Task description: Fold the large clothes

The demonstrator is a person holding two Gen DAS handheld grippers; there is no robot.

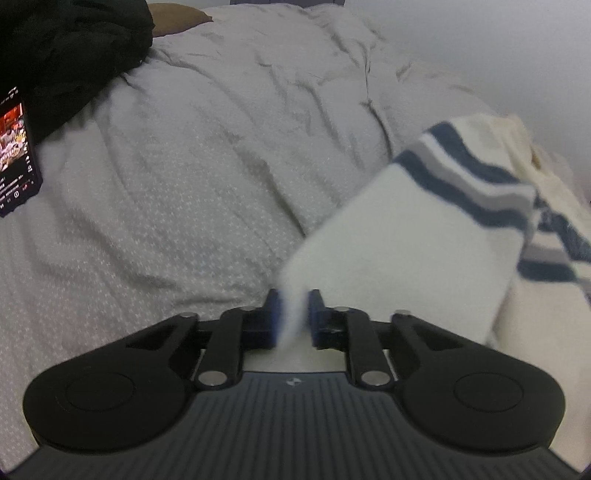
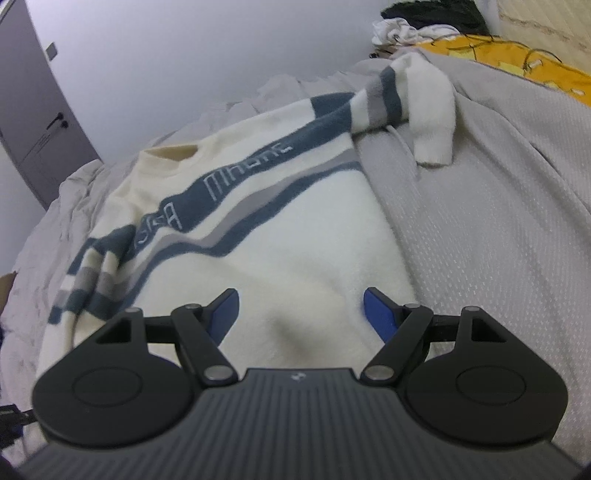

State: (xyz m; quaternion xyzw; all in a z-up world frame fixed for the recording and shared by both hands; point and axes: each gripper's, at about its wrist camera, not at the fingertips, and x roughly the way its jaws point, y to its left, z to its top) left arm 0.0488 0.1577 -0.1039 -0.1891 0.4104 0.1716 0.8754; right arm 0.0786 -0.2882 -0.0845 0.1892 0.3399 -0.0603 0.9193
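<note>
A cream sweater (image 2: 295, 236) with blue and grey stripes lies spread on a grey bed cover (image 2: 498, 221). One sleeve (image 2: 424, 103) lies bent at the far right of it. My left gripper (image 1: 293, 314) is shut on the cuff of the other sleeve (image 1: 406, 240) and holds it lifted above the cover. My right gripper (image 2: 301, 310) is open and empty, just above the sweater's lower body.
A phone (image 1: 16, 158) with a lit screen and a black garment (image 1: 66, 55) lie at the left of the bed. Yellow fabric (image 2: 517, 62) and piled clothes (image 2: 424, 22) lie at the far right. A grey door (image 2: 33, 110) stands at the left.
</note>
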